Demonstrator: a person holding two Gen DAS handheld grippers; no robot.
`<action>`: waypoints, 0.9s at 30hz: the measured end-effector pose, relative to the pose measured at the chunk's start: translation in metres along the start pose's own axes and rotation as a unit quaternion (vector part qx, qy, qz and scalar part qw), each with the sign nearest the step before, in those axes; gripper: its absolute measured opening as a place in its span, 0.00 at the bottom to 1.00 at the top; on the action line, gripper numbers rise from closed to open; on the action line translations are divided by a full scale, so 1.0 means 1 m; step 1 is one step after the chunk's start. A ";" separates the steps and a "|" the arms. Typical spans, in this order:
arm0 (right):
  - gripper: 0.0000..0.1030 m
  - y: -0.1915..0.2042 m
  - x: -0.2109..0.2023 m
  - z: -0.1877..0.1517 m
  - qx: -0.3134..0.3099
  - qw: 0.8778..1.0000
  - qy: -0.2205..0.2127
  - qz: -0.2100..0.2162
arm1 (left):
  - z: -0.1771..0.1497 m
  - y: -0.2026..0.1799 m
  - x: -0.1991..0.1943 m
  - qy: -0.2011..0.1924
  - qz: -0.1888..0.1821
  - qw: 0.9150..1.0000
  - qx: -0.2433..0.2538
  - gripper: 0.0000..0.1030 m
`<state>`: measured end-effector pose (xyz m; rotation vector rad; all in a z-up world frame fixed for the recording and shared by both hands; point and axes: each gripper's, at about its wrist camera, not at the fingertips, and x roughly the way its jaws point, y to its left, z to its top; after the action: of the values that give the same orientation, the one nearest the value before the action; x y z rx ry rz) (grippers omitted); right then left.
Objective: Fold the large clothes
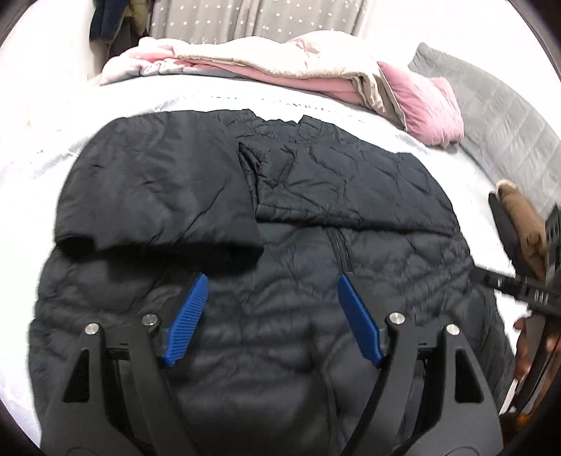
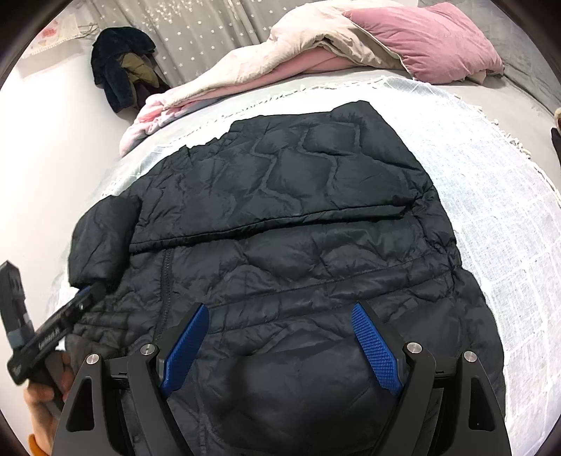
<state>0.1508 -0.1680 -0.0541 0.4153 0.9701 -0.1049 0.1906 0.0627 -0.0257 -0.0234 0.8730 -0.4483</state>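
Left gripper (image 1: 271,282): blue ribbed fingers (image 1: 187,317) spread wide, nothing between them, poised over the lower front of the jacket (image 1: 245,228). Right gripper (image 2: 280,312): blue cross-hatched fingers (image 2: 377,345) likewise wide apart and empty, over the jacket's near hem; whether either gripper touches the fabric cannot be told.

In the right wrist view the left gripper (image 2: 86,293) also appears at the left edge, held in a hand (image 2: 42,396), its tip at the cuff of a folded sleeve (image 2: 101,238); its finger gap cannot be read from this angle. In the left wrist view the right gripper's black body (image 1: 519,287) shows at the right edge, blurred.

Jacket: black, quilted, lying flat on a white woven cloth (image 2: 491,210) with a fringed edge, spread over the bed (image 1: 498,115). Zipper (image 1: 339,250) runs toward the camera. Both sleeves are folded across the chest, the left-hand one (image 1: 157,189) smooth-surfaced, the other (image 1: 350,182) quilted, their edges meeting near the middle.

Beyond the jacket: a heap of cream and pink bedding (image 2: 298,63), a pink pillow (image 2: 431,42) touching it, and a grey quilted blanket (image 1: 491,105). Dark clothes (image 2: 122,66) hang before a star-patterned curtain (image 2: 210,31). No containers appear in either view.
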 end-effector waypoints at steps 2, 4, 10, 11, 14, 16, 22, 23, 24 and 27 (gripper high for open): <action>0.82 0.004 -0.002 0.000 -0.004 1.000 -0.003 0.003 | -0.001 -0.005 -0.006 0.000 0.009 1.000 0.018 0.78; 0.82 0.007 -0.004 0.001 -0.007 1.000 -0.007 0.006 | 0.002 -0.006 -0.011 -0.006 0.030 0.999 0.026 0.80; 0.82 0.021 0.000 0.000 -0.018 1.000 -0.008 0.001 | 0.005 0.016 -0.029 -0.027 0.062 0.998 -0.010 0.87; 0.82 0.024 0.002 0.000 -0.021 1.000 -0.008 0.001 | 0.005 0.021 -0.029 -0.029 0.063 0.997 -0.017 0.88; 0.82 0.037 0.005 -0.001 -0.037 0.999 -0.009 0.005 | 0.003 0.038 -0.028 -0.021 0.072 0.996 -0.040 0.89; 0.82 0.046 0.008 -0.001 -0.046 0.999 -0.008 0.010 | 0.001 0.051 -0.028 -0.017 0.082 0.995 -0.055 0.89; 0.82 0.082 0.014 0.000 -0.092 0.995 0.002 0.033 | -0.005 0.096 -0.037 -0.025 0.094 0.987 -0.125 0.89; 0.82 0.088 0.014 0.002 -0.097 0.994 0.003 0.040 | -0.006 0.107 -0.039 -0.027 0.103 0.985 -0.135 0.89; 0.82 0.094 0.016 0.004 -0.101 0.994 0.002 0.045 | -0.006 0.114 -0.040 -0.027 0.110 0.984 -0.141 0.90; 0.82 0.121 0.019 0.011 -0.122 0.991 -0.009 0.055 | -0.005 0.137 -0.045 -0.038 0.141 0.976 -0.161 0.89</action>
<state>0.2027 -0.0597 -0.0288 0.2418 0.9276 0.1080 0.2128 0.2057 -0.0227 -0.2105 0.8502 -0.0369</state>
